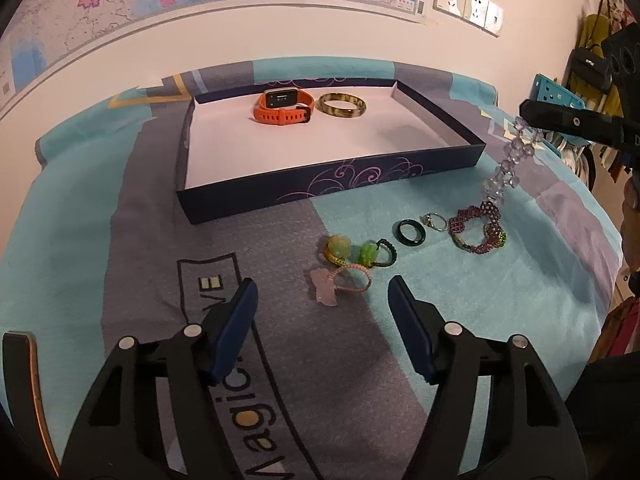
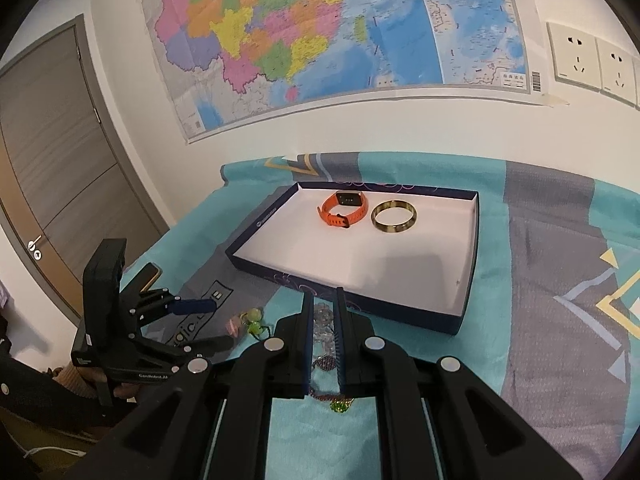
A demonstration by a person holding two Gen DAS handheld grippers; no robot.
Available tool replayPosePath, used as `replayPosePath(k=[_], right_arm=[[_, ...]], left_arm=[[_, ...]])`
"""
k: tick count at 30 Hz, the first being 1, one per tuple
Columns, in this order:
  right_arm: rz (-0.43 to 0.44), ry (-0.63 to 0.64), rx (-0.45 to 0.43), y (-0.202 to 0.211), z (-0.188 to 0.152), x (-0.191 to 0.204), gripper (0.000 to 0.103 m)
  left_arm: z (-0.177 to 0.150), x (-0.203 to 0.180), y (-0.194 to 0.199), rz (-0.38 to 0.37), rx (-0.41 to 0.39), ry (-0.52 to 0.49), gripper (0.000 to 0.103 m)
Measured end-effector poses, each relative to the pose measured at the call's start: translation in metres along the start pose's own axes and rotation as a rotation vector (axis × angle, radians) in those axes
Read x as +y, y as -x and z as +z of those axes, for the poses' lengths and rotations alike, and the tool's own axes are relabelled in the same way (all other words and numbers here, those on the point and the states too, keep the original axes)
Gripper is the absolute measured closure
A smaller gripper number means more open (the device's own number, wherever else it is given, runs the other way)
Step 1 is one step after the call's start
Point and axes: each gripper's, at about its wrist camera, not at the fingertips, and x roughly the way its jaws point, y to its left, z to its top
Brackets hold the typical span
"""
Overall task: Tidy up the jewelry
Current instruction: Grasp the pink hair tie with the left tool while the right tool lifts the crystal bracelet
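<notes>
A dark blue box (image 1: 320, 188) with a pale floor holds an orange watch (image 1: 285, 106) and a mottled bangle (image 1: 342, 105). On the cloth in front lie a pink charm ring (image 1: 340, 284), two green bead rings (image 1: 354, 251), a dark ring (image 1: 412, 233), a silver ring (image 1: 434, 221) and a magenta beaded bracelet (image 1: 478, 228). My left gripper (image 1: 322, 284) hovers open over the pink charm ring, touching nothing. My right gripper (image 2: 324, 296) is shut on a clear crystal bead bracelet (image 1: 508, 160), which dangles above the magenta bracelet, right of the box.
A teal and grey patterned cloth (image 1: 100, 240) covers the surface. Behind it is a wall with a map (image 2: 320, 40) and sockets (image 1: 468, 2). A door (image 2: 52, 160) is at the left. A person's sleeve (image 1: 612, 320) shows at the right edge.
</notes>
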Motion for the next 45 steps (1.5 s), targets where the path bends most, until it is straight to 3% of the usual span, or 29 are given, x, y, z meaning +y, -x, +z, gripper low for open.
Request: replayPosePath(k=[4,6,12,20,45], right_arm=[[0.001,-0.014,0.002,-0.004,-0.001,-0.002,0.095],[0.005,-0.018,0.006,-0.006,-0.002,-0.003,0.095],[0.009,-0.027,0.014,-0.009,-0.003,-0.006,0.095],[0.005,-0.030,0.004,-0.008,-0.003,-0.005,0.095],[0.013,-0.010,-0.037,-0.004,0.011,0.003,0.095]], left_arm=[[0.002,-0.005,-0.004,-0.013,0.009,-0.019,0.042],[0.003,-0.005,-0.009,-0.023,0.027,-0.017,0.054],[0.002,-0.001,-0.010,-0.042,0.041,0.002,0.072],[0.001,-0.003,-0.007,-0.040,0.033,0.004,0.076],[0.014,-0.007,0.019,-0.059,-0.040,-0.001,0.076]])
